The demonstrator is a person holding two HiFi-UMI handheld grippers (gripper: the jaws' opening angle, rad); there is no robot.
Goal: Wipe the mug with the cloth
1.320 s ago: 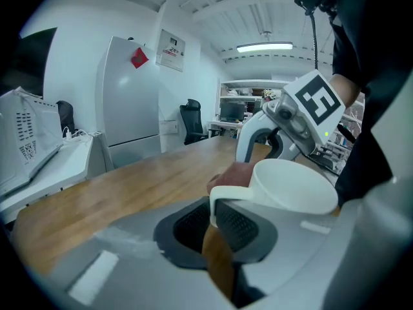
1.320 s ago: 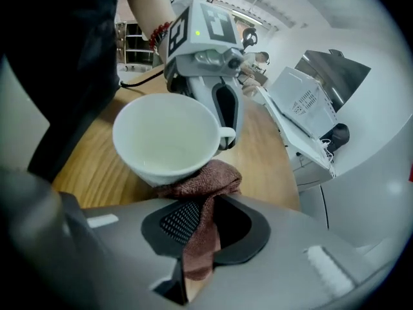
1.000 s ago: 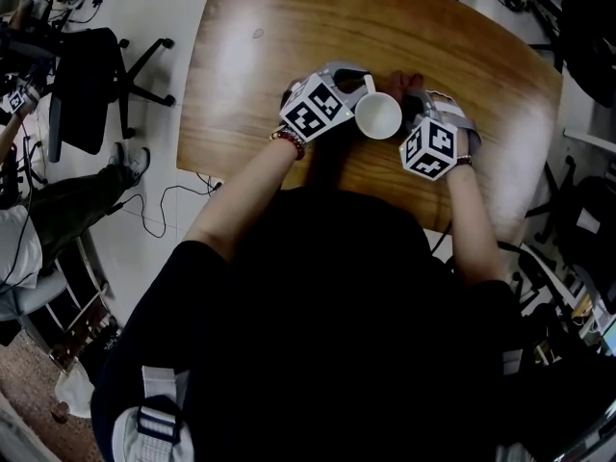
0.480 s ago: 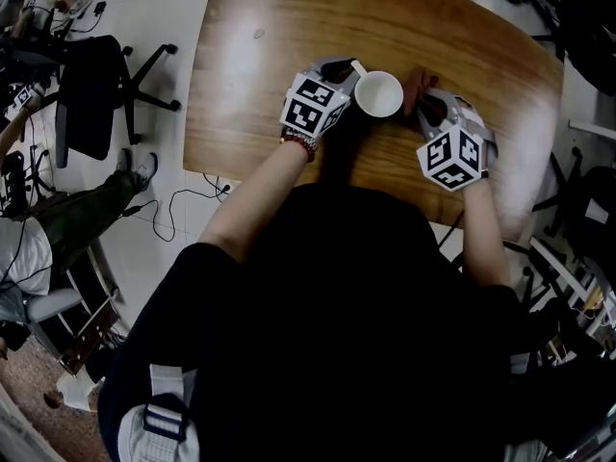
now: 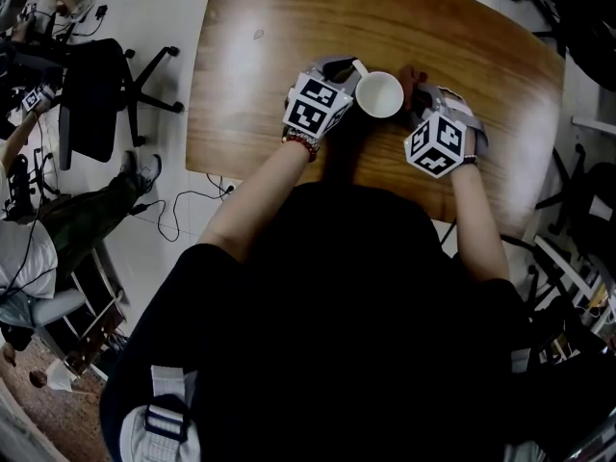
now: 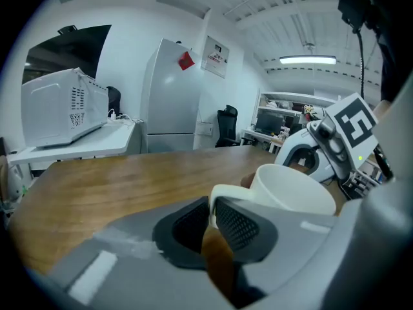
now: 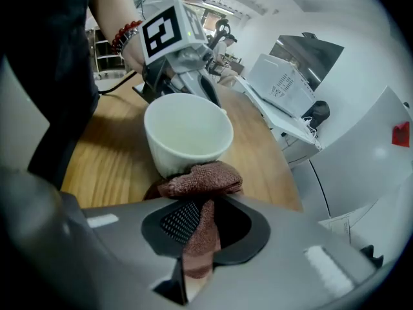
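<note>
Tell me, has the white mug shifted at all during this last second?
Yes. The mug moved slightly away from the person, farther from the near edge of the table, then stayed put.

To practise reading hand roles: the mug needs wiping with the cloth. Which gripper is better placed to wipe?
Right. The right gripper is shut on the cloth, which lies against the mug. The left gripper, its jaws just closed further on the handle, is busy steadying it.
</note>
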